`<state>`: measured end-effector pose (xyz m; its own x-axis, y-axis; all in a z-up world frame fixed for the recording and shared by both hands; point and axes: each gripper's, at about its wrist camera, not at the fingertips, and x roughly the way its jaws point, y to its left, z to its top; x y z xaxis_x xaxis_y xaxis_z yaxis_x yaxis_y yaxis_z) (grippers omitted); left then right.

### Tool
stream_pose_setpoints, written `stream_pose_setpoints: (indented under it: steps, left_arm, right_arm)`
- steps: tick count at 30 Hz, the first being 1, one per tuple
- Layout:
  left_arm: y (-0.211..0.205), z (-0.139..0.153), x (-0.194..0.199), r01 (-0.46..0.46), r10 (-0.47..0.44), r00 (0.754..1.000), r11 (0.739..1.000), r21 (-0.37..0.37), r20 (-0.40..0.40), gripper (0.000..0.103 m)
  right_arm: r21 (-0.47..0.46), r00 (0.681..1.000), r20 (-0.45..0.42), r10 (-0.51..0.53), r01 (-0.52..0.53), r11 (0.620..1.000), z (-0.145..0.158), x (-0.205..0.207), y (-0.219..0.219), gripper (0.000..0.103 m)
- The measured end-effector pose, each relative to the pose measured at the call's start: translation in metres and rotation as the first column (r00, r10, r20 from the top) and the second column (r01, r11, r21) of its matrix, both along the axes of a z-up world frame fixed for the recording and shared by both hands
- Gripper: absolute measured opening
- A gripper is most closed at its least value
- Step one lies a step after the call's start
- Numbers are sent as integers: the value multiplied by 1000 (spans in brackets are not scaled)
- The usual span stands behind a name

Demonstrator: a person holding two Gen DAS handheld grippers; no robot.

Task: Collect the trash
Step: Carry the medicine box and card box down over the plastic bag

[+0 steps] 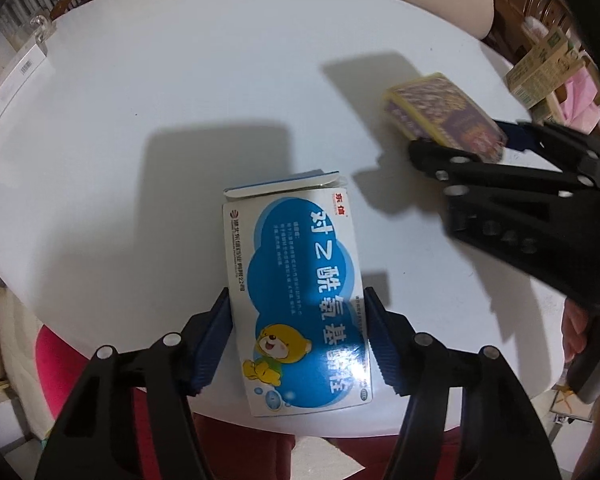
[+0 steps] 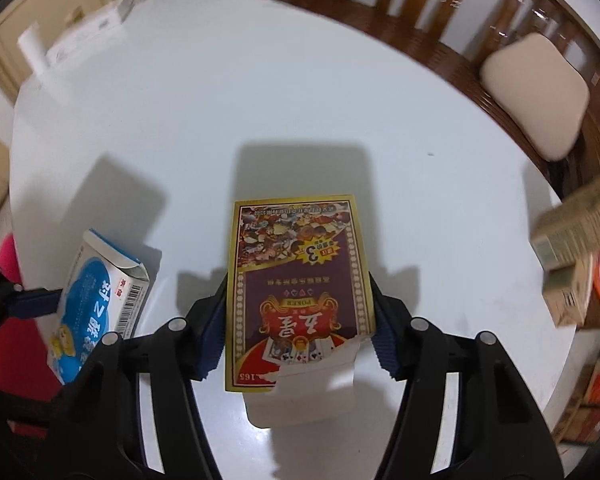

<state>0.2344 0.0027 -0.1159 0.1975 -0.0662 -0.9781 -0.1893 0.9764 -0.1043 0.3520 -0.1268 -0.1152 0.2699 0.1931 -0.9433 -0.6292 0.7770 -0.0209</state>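
A white-and-blue medicine box [image 1: 300, 300] with a yellow cartoon bear lies between the blue pads of my left gripper [image 1: 298, 296], which press on its two long sides; its top flap stands open. The same box [image 2: 96, 300] appears tilted at the left of the right wrist view, with one left finger [image 2: 36, 304] against it. My right gripper [image 2: 298, 280] is shut on a yellow-and-purple poker card box [image 2: 300, 280] with a torn white end, just over the round white table [image 2: 300, 100]. From the left wrist view, that card box [image 1: 444, 116] sits in the right gripper [image 1: 460, 140].
Wooden chairs with a beige cushion [image 2: 536, 92] ring the far side of the table [image 1: 180, 100]. Cardboard cartons [image 2: 572, 240] and pink things sit off the right edge. A white box [image 1: 12, 80] lies at the far left. Red fabric [image 1: 244, 456] shows below the near edge.
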Motion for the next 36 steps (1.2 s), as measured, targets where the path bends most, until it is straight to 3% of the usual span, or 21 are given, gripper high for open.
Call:
stream_pose_setpoints:
  steps: [5,12,20,28,36]
  left_arm:
    - [15,19,-16,12,-15,995,999,35,95,62]
    - [33,58,-37,45,-60,972,996,72,227,62]
    - [20,100,-58,126,-162,918,984,123,362,62]
    - [20,140,-104,218,-259,850,966,140,460,62]
    - [21,148,-143,269,-309,815,951,153,490,62]
  right_arm:
    - [40,991,84,-104,101,994,32,-10,-25,60]
    - [138,951,234,-201,172,975,97,-66,-52,60]
    - [236,893,337,-298,226,945,160,-142,-70,60]
    - [287,845,392,-363,263,921,191,-212,-67,60]
    - [312,810,439,-389,269,911,205,-279,-57,60]
